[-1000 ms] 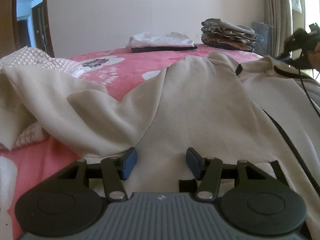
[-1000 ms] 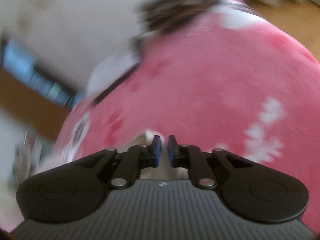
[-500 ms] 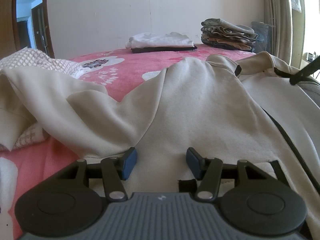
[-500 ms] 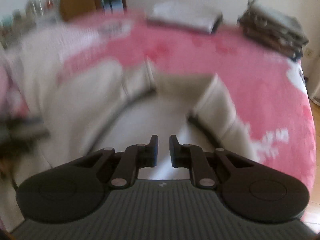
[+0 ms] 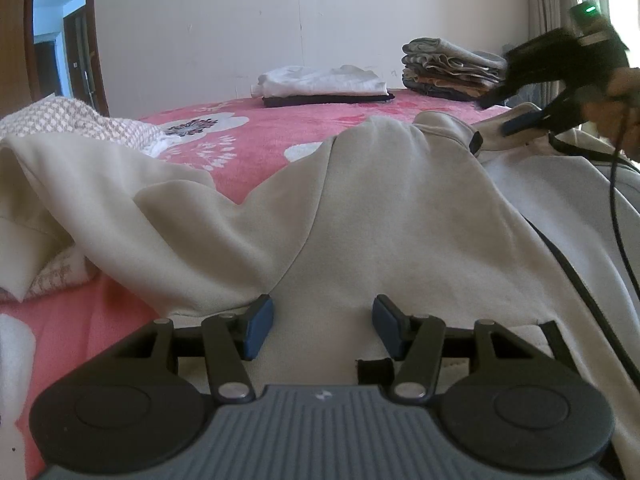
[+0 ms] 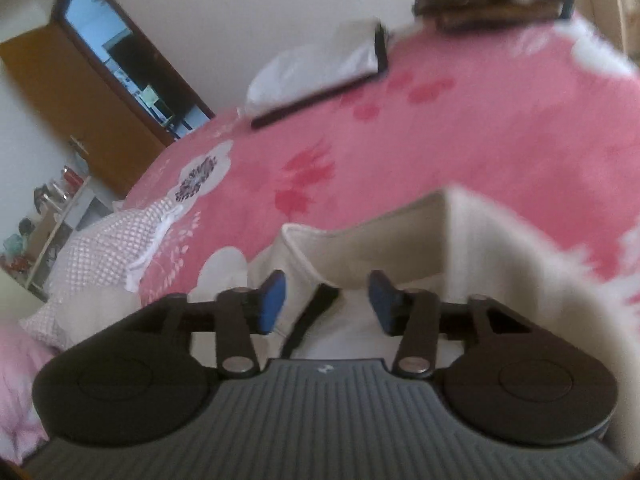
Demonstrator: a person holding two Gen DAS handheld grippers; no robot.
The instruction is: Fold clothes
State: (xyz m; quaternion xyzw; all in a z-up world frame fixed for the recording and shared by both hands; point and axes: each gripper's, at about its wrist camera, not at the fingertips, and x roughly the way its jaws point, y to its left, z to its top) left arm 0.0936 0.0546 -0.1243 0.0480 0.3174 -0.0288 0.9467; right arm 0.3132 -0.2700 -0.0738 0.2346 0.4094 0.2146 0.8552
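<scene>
We count one cream hoodie [image 5: 400, 216] spread on the pink bed [image 5: 256, 136], two folded piles at the far edge, one checked cloth [image 5: 80, 124] at the far left, and two grippers.

The white pile [image 5: 320, 80] sits on a dark garment; the taller pile [image 5: 448, 68] to its right holds several grey and brown pieces.

The left gripper [image 5: 318, 322] rests low at the hoodie's near hem. Its blue pads stand spread, the fabric lying beneath the gap, nothing pinched.

The right gripper [image 6: 326, 300] is opening. The hoodie's collar and a black strip [image 6: 316, 312] lie between its pads, which do not press on them.

Only the left view shows the hoodie whole, the curtain at the far right, and the right gripper [image 5: 516, 124] from outside, over the neck area, with a hand [image 5: 616, 96] on it and a cable trailing down. Only the right view shows the open door [image 6: 80, 88] and a cluttered shelf [image 6: 44, 220] at the left; it is blurred towards its edges.

The hoodie looks soft and rumpled, humped in the middle, one sleeve trailing left over the checked cloth, with dark trim running down its right side.
</scene>
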